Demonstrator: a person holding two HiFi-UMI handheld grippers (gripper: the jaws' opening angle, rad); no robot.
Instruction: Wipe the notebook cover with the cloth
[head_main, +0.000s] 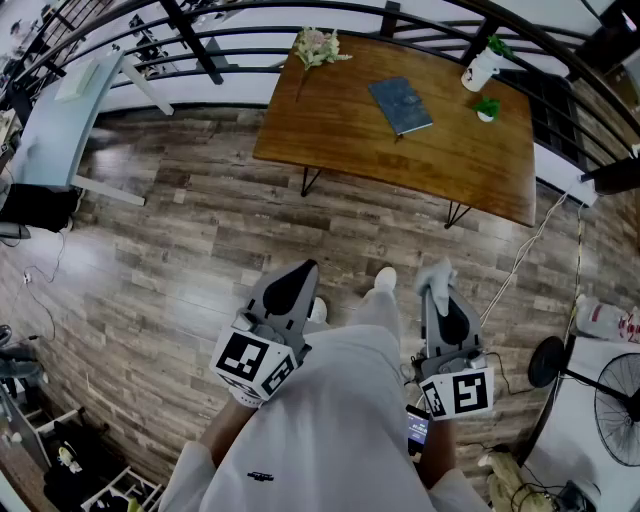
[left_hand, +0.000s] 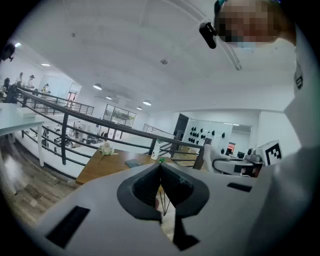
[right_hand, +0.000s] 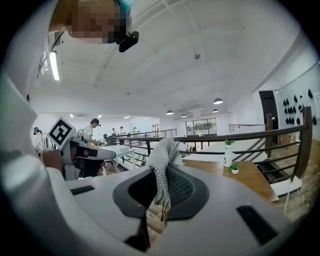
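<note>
**A:** What is in your right gripper?

**B:** My right gripper (right_hand: 162, 176) is clamped on the cloth (right_hand: 161, 159). It is a pale grey knitted cloth, pinched between the two jaws, and it bunches up above their tips. I hold that gripper low, close to my body, with the jaws pointing forward.

**A:** And your left one?

**B:** My left gripper (left_hand: 160, 169) has its jaws closed together with nothing between them. It sits level with the right gripper, just to the left of it, and also points forward.

**A:** Where is the notebook from there?

**B:** The notebook (head_main: 400, 105) is well ahead of both grippers, far past the jaw tips and touching neither. It is dark blue, closed, and lies flat on a wooden table (head_main: 330, 135). It is nearer my right gripper's line than my left's. A stretch of wood-plank floor (head_main: 180, 230) lies between the grippers and the table.

**A:** What else is on that table?

**B:** A bunch of pale flowers (head_main: 316, 45) lies beyond the notebook on my left gripper's side. On my right gripper's side are a white bottle (head_main: 480, 70) and a small green plant (head_main: 487, 108). A dark railing (right_hand: 240, 136) runs behind the table.
</note>
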